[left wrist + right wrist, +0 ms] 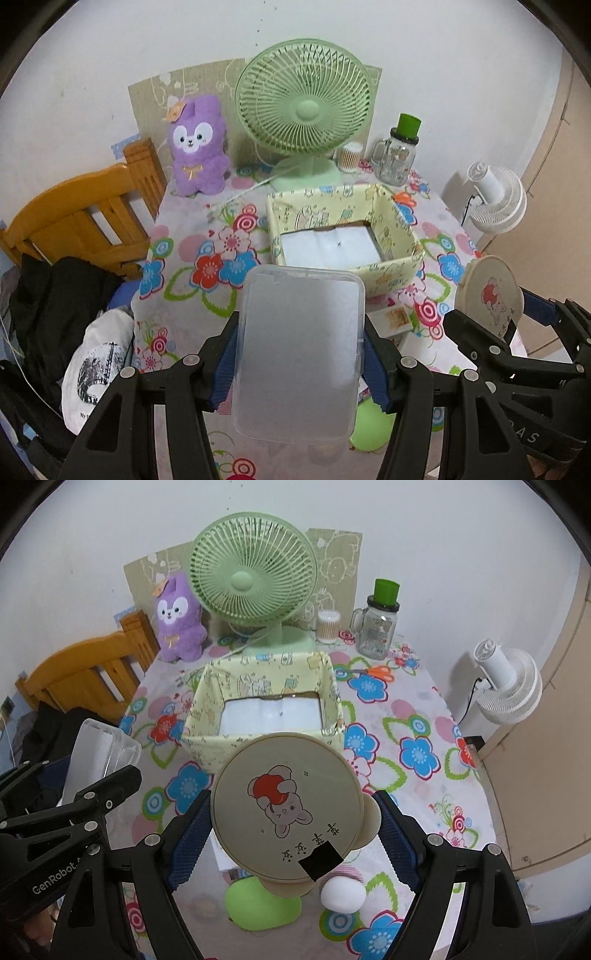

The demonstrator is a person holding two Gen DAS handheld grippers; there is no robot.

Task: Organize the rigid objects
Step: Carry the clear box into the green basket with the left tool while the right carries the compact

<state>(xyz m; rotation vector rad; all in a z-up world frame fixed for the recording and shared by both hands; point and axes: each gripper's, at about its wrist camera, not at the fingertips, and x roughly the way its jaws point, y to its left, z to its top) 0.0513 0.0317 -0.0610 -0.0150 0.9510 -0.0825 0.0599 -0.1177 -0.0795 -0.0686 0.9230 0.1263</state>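
Left tool point(300, 360) grips a frosted plastic lid point(301, 350), right tool point(293, 843) grips a round bunny-print mirror point(286, 806), both above the floral desk point(417, 716) near the yellow fabric box point(266, 690).

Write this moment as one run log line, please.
left gripper: shut on clear plastic box | right gripper: shut on round mirror | both above table, near fabric bin
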